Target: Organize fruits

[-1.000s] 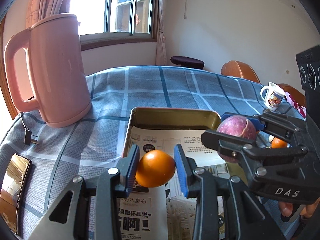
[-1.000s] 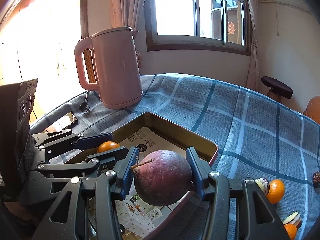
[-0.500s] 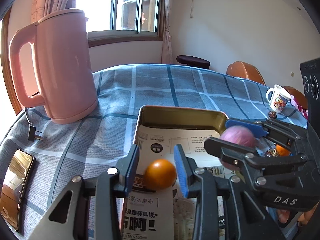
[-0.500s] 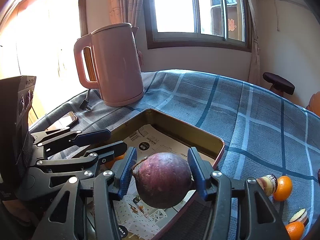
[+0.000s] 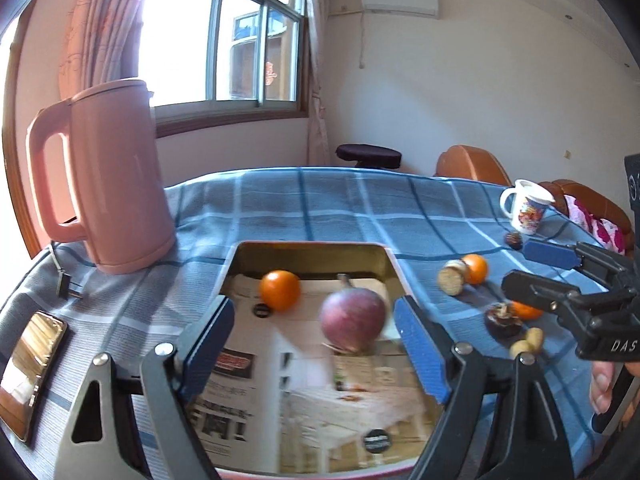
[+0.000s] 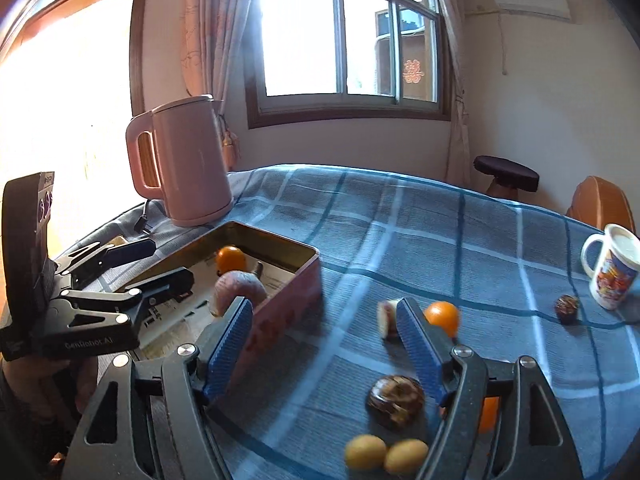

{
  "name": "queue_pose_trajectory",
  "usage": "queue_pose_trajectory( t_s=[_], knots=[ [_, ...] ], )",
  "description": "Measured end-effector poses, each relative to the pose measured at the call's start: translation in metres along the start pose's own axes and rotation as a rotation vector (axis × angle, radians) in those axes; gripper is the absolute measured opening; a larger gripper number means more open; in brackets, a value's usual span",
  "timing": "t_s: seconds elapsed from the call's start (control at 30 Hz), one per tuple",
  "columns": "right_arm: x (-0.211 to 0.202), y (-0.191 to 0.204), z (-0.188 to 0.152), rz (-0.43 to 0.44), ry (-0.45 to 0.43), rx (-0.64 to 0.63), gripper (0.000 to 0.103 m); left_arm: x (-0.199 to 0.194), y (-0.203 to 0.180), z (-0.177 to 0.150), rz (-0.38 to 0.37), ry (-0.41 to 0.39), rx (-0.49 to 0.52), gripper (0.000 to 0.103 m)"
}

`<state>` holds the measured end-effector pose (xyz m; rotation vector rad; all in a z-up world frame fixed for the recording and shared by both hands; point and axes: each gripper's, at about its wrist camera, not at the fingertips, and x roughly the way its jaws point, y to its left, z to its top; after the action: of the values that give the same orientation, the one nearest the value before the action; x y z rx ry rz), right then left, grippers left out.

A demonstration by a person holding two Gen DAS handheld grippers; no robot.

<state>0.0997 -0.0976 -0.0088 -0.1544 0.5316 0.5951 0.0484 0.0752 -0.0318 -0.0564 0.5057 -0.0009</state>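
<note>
Both claws are spreading with nothing between the pads: the left gripper [image 5: 314, 344] hangs over the tin tray [image 5: 310, 249], where an orange [image 5: 279, 290] lies at its twelve o'clock and a purple fruit [image 5: 352, 324] at its one o'clock. The right gripper [image 6: 324, 344] faces the loose fruit on the blue checked cloth [image 6: 400, 232]. The drop-off looks done; next comes a pick, probably the dark round fruit [image 6: 396, 400] at five o'clock, calling for a descent and a squeeze.
</note>
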Motion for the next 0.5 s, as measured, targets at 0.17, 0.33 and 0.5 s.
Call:
queue_pose_trajectory(
  t_s=[0.17, 0.33, 0.5],
  knots=[
    [-0.03, -0.039, -0.031, -0.072, 0.033, 0.078, 0.075, -0.001, -0.042, -0.003, -0.093, 0.013, 0.049, 0.085],
    [-0.027, -0.05, -0.051, -0.082, 0.104, 0.091, 0.057, 0.001, -0.076, -0.004, -0.133, 0.037, 0.107, 0.085],
    [-0.013, -0.052, -0.057, -0.038, 0.169, 0.101, 0.047, 0.003, -0.095, -0.007, -0.143, 0.06, 0.148, 0.085]
  ],
)
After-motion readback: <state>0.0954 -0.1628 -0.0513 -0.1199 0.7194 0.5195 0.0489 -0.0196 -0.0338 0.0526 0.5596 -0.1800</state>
